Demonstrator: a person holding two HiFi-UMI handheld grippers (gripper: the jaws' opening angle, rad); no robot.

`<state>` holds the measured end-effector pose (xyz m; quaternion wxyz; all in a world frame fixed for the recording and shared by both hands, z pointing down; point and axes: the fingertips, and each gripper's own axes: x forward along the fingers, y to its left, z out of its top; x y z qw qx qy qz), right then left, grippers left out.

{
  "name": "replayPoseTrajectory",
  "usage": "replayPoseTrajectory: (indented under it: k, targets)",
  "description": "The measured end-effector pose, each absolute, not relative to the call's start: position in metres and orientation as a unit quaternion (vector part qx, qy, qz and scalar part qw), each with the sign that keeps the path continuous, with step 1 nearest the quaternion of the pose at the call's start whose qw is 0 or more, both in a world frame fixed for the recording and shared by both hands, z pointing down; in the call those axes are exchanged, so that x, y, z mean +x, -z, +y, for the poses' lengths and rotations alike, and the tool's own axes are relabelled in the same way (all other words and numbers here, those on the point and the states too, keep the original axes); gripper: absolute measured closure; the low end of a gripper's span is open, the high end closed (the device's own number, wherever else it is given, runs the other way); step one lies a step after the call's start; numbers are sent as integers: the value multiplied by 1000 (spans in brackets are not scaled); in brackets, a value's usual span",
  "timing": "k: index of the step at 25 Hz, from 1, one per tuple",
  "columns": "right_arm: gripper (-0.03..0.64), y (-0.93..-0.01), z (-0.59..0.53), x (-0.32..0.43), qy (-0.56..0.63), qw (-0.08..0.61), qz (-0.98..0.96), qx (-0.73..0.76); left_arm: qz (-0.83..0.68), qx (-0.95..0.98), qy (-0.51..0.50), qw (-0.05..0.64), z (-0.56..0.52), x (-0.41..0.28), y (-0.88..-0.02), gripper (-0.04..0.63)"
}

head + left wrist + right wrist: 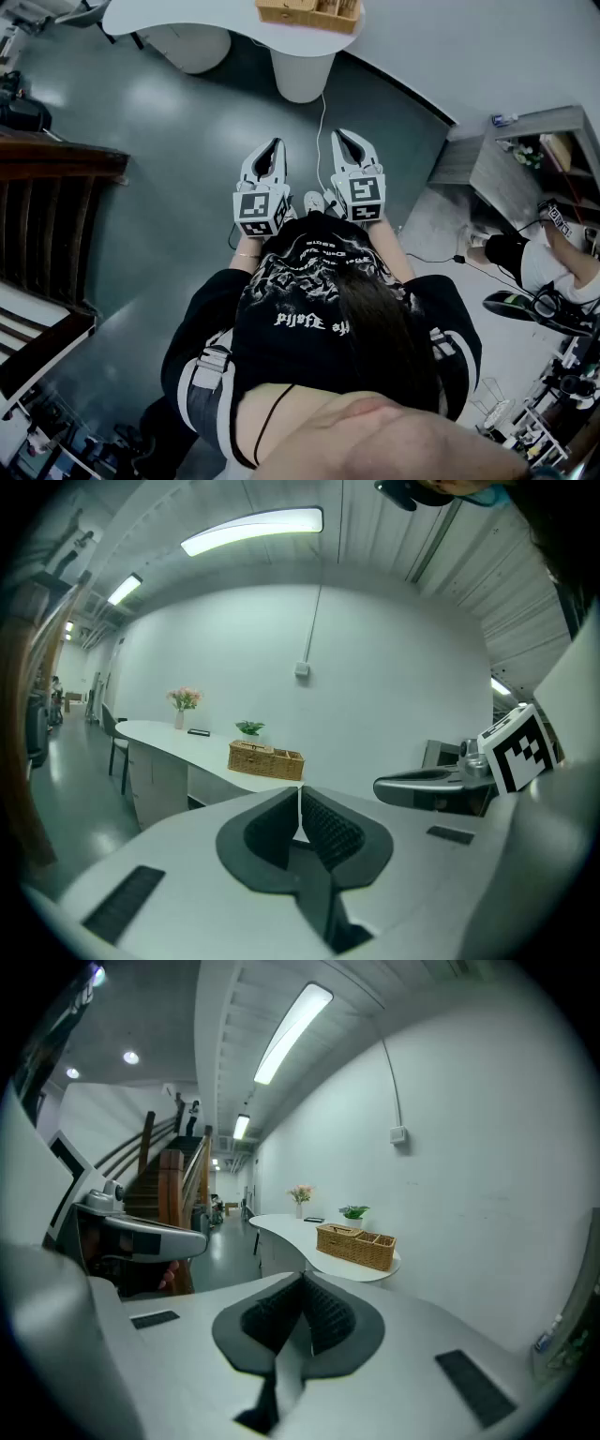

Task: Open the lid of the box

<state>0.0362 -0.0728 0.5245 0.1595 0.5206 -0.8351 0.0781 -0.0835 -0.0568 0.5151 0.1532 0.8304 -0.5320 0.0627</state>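
Observation:
The box is a wicker basket-like box [309, 13] on a curved white counter [187, 14] some way ahead of me; it also shows as the wicker box [266, 759] and the wicker box [355, 1246] in the two gripper views. I cannot make out its lid at this distance. My left gripper [272, 150] and right gripper [345, 139] are held side by side in front of the person's chest, well short of the counter. In the left gripper view the left gripper [300, 794] has its pads together on nothing. The right gripper [303, 1279] is likewise shut and empty.
A wooden staircase [47, 187] rises at the left. A grey shelf unit [525, 159] and a seated person [553, 262] are at the right. A white cable [321, 131] runs down from the counter's pedestal. A flower vase [181, 705] and a small plant [249, 728] stand on the counter.

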Motion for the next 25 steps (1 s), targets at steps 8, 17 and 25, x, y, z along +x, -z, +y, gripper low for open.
replayPoseTrajectory:
  k: [8, 17, 25]
  targets:
    - [591, -523, -79, 48, -71, 161, -826, 536, -527, 834, -60, 153, -62, -79, -514, 566]
    - [591, -523, -77, 57, -90, 137, -814, 557, -516, 840, -61, 158, -59, -76, -515, 566]
    - [591, -527, -78, 74, -96, 137, -802, 574, -518, 837, -70, 159, -55, -93, -527, 566]
